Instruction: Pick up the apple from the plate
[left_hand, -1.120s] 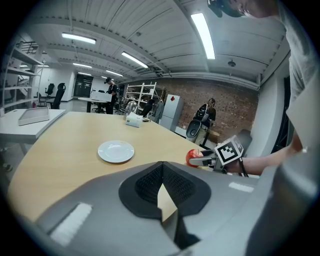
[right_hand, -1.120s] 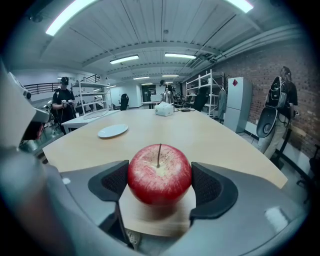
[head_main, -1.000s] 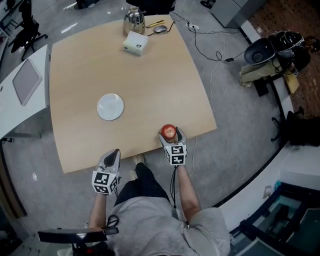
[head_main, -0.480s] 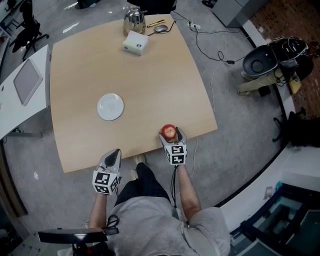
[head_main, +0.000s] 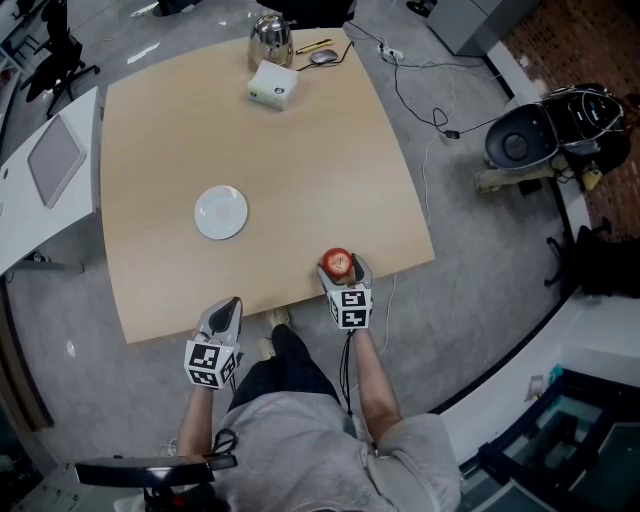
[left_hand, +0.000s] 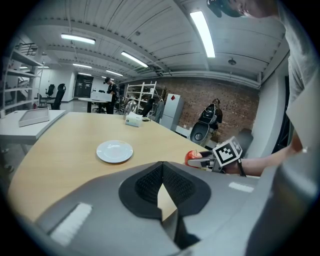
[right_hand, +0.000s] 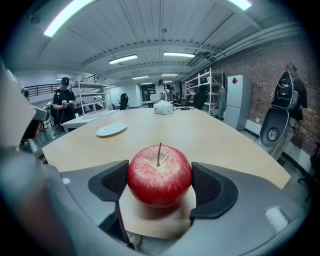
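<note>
apple (right_hand: 159, 175): near table (head_main: 300, 150) edge, white plate (head_main: 221, 213) well apart at 10 o'clock | right gripper (right_hand: 159, 184): my wide jaws clasp its sides | left gripper (left_hand: 159, 189): closed, empty | next, I judge: squeeze evenly, lift straight up

Red apple (right_hand: 159, 175), white plate (head_main: 221, 213), pale tan table (head_main: 300, 130), grey floor (head_main: 480, 260), red-brown brick wall (right_hand: 260, 75)

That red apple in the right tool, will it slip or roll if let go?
The round red apple would probably roll on the flat pale wooden table. Its glossy skin may slip, though the right tool presses on both its sides. It looks firm, so it likely won't squash.
</note>
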